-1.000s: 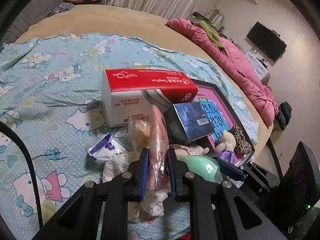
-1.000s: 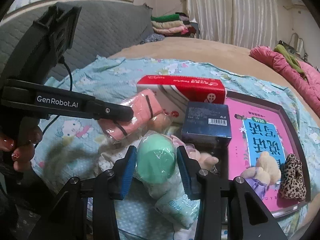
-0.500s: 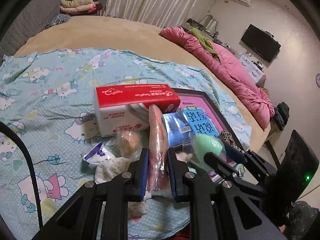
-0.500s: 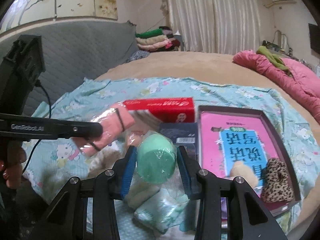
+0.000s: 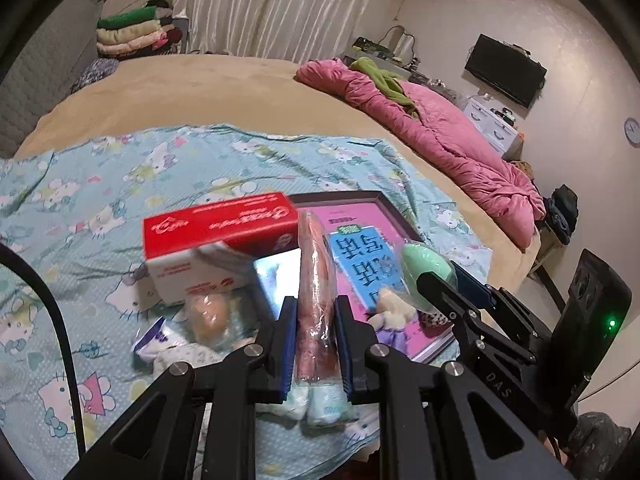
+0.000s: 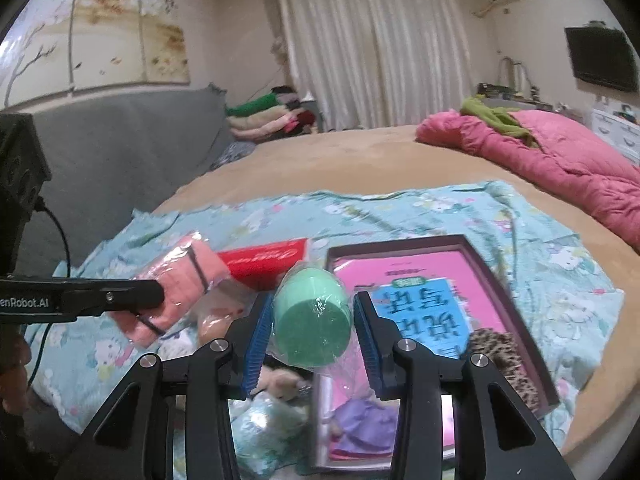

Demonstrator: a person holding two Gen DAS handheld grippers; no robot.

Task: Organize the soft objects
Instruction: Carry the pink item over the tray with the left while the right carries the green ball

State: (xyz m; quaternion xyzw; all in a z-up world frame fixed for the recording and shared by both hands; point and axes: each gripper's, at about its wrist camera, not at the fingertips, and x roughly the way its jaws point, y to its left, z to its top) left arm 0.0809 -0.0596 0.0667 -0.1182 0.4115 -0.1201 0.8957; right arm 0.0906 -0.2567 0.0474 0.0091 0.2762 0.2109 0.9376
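My left gripper (image 5: 314, 320) is shut on a pink folded cloth in clear plastic wrap (image 5: 316, 280), held above the bed; the same pink wrapped cloth (image 6: 176, 296) shows at the left of the right wrist view. My right gripper (image 6: 310, 312) is shut on a mint green egg-shaped sponge in plastic wrap (image 6: 314, 322), which also shows as the green sponge (image 5: 424, 268) at the right of the left wrist view. Below lie a peach sponge in wrap (image 5: 208, 316), small tissue packs (image 5: 320, 400) and a plush toy (image 5: 394, 312).
A red and white tissue box (image 5: 216, 240) and a dark box sit on the Hello Kitty sheet (image 5: 80, 200). A dark tray with a pink book (image 6: 424, 280) and a leopard-print item (image 6: 504, 356) lies at right. A pink quilt (image 5: 440, 136) runs along the bed's far side.
Both grippers have risen and drawn back with their wrapped items; the objects on the sheet look smaller and lower in view. The right gripper has tilted up, showing more of the room.
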